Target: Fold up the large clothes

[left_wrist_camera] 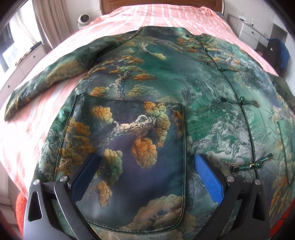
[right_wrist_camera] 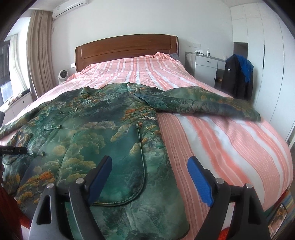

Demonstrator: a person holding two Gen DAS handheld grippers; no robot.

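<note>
Blue-padded fingers of both grippers gaped wide, empty, above the hem of the green landscape-print satin jacket, stretching lengthwise toward the headboard.

A bed with a pink-and-white striped sheet fills the middle of the frame, its wooden headboard against a white wall. At upper left hang beige curtains beside a bright window (daylight), with an air conditioner above. At right stand a grey bedside cabinet, dark clothes on a chair, and white wardrobes.
</note>
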